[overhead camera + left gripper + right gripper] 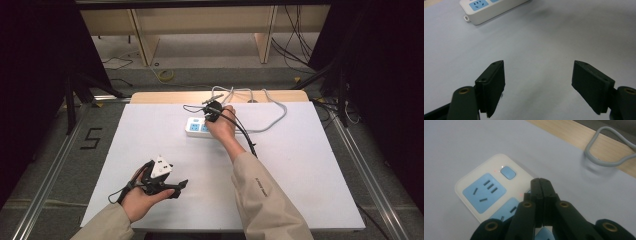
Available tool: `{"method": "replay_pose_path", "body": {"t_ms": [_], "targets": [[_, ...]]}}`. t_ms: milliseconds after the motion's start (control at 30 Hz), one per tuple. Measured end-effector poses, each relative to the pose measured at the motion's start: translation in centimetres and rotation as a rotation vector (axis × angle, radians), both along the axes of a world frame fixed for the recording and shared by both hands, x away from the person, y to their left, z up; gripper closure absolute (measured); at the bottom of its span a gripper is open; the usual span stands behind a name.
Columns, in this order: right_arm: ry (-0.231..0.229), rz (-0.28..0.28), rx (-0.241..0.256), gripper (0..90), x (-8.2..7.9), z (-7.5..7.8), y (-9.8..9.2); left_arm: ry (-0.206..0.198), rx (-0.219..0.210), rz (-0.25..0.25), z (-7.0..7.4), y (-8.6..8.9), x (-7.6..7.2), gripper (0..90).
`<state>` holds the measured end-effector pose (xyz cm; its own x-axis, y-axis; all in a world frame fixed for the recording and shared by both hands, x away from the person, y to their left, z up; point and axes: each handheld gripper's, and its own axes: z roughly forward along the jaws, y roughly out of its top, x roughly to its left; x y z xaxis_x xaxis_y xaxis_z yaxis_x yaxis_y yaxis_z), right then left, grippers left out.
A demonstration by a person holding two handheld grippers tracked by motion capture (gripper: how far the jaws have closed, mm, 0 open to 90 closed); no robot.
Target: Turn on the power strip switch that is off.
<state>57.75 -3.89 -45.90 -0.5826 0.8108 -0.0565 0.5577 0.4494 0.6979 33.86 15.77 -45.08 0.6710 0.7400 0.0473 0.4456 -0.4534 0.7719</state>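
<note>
With our right claw (541,185) pressed together over the power strip (484,192), we judge a switch (508,172) press comes next; left claw (537,87) idles spread above the bench (544,42).

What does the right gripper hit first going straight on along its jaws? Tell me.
Probably the power strip. The right gripper, jaws shut together, points down over its white top, by the blue sockets and just short of the blue switch button. How high it sits above the strip is unclear.
</note>
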Motion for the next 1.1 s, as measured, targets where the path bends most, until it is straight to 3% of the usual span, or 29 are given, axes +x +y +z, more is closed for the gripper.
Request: {"method": "replay_pose_path", "body": {"t_ms": [333, 1100], "targets": [[0.013, 0.001, 0.018, 82.9, -0.7, 0.3, -1.2, 0.001, 0.009, 0.000, 0.0, 0.0, 0.0, 26.6], [-0.004, 0.021, 0.063, 74.0, -3.6, 1.7, -4.1, -0.001, 0.013, 0.007, 0.0, 0.0, 0.1, 26.5]]}}
